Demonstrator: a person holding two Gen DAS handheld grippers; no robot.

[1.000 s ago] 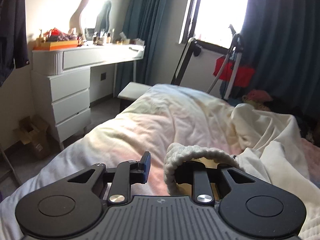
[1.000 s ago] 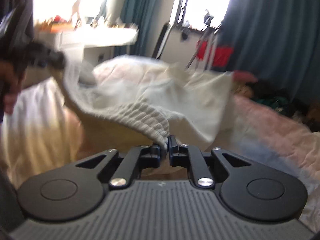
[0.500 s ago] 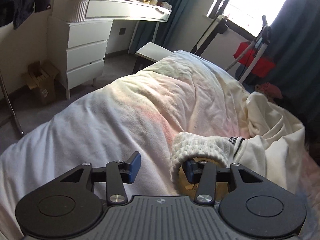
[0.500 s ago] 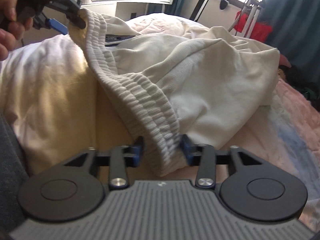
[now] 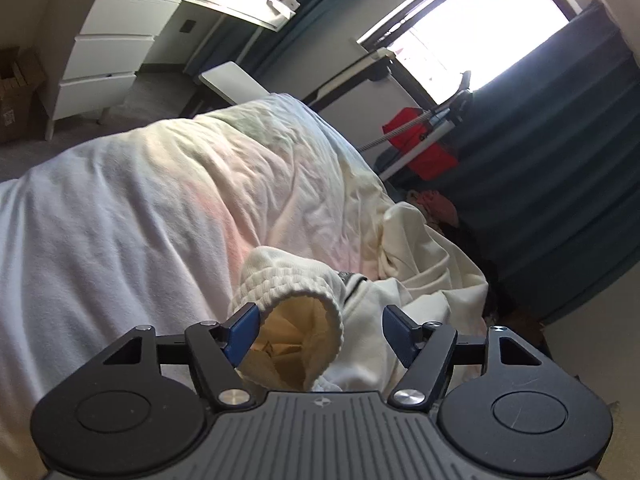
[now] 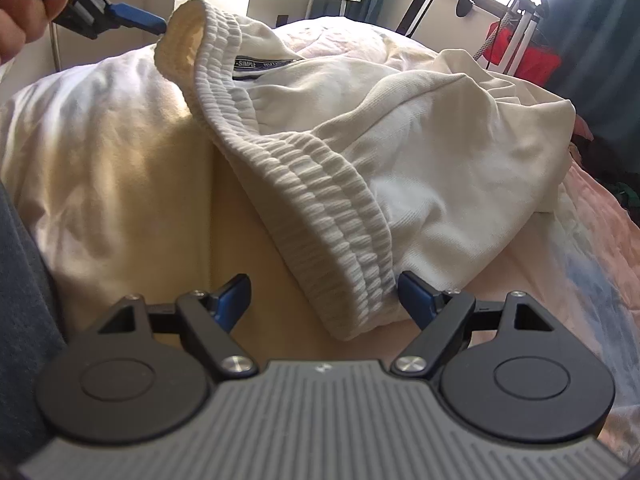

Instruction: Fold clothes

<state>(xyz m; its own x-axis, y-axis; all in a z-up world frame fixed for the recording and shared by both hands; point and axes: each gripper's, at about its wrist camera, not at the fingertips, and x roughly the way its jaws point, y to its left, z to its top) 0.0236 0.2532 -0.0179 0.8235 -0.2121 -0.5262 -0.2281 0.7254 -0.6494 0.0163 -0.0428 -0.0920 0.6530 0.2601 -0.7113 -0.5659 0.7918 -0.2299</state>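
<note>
Here both hand-held grippers (image 5: 320,330) (image 6: 322,294) gape around the garment (image 6: 440,152), legs hidden.

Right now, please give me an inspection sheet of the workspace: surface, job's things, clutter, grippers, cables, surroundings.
Surface: bed with a rumpled white duvet.
Job's things: cream garment, ribbed waistband lying unfolded on the bed.
Clutter: nothing seen on the bed besides the garment.
Grippers: left gripper open, waistband between its fingers; right gripper open around the waistband.
Cables: nothing seen.
Surroundings: white dresser, window, dark curtains, red object.
</note>
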